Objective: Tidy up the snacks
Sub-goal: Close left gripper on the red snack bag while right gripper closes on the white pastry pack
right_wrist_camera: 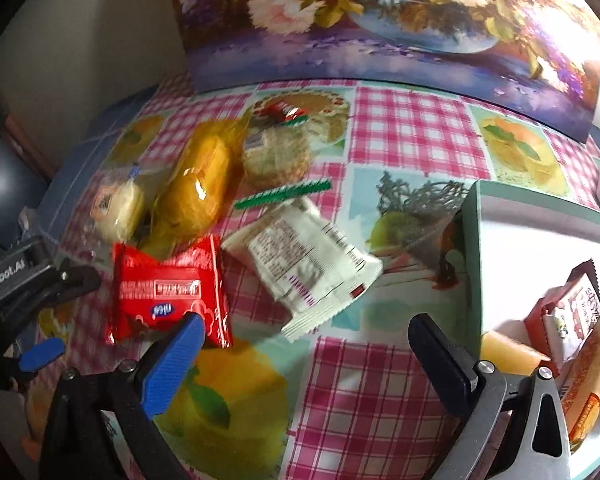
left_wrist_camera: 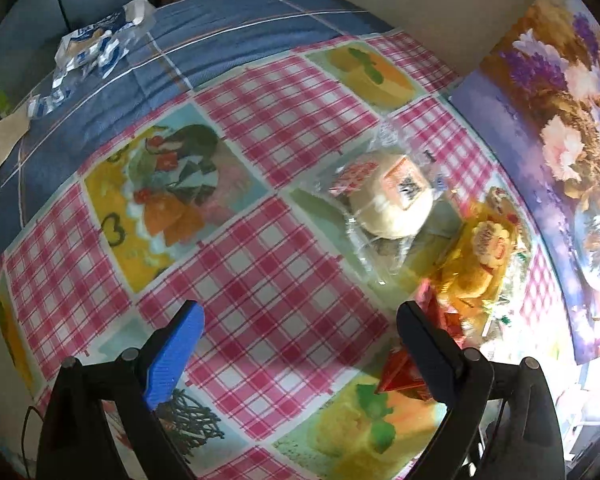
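My right gripper (right_wrist_camera: 304,344) hangs wide over the counter (right_wrist_camera: 380,380); I judge the white sachet (right_wrist_camera: 304,264) light, crinkly, best pinched by its edge seam.

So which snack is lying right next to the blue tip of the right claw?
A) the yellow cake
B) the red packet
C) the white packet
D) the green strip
B: in the right wrist view the red packet lies against the blue fingertip of the open right claw, while the other snacks lie farther off.
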Motion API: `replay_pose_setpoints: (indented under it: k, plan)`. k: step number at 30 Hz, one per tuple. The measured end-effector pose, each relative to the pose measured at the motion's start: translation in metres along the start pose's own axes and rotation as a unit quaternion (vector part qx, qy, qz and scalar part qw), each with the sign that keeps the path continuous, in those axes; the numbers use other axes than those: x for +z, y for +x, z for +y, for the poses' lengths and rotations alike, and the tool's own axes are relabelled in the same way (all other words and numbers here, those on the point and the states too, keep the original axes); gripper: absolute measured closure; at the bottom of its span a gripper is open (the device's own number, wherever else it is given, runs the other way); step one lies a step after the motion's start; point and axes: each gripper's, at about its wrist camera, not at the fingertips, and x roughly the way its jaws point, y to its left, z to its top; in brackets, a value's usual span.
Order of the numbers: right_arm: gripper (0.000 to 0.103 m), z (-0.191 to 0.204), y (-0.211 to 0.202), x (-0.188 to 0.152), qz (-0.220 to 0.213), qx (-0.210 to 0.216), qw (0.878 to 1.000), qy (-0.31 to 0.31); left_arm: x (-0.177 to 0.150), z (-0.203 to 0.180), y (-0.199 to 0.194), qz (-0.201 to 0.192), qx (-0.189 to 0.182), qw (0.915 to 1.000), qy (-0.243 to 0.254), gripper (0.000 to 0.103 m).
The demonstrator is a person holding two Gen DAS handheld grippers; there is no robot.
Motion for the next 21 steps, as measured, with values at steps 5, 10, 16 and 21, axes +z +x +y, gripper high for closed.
replay_pose_setpoints:
  k: [5,10,16,21]
  plan:
    - [0.0,-0.007,-0.008,0.01,-0.023,0.004,1.0,0.014,0.001,-0.02,0.004,0.018,-0.043,0.9987,0.023,0.006]
    - [0.0,-0.003,-0.003,0.018,-0.034,-0.007,0.999,-0.008,-0.003,-0.037,0.012,0.043,-0.084,0.9945,0.044,0.006]
    - [0.009,0.002,0.012,0.021,-0.029,-0.009,0.999,-0.032,-0.008,-0.051,0.022,0.06,-0.103,0.9911,0.059,0.006]
    - [0.013,0.005,0.024,0.023,-0.028,-0.013,0.998,-0.05,-0.01,-0.061,0.031,0.066,-0.079,0.9921,0.072,0.006]
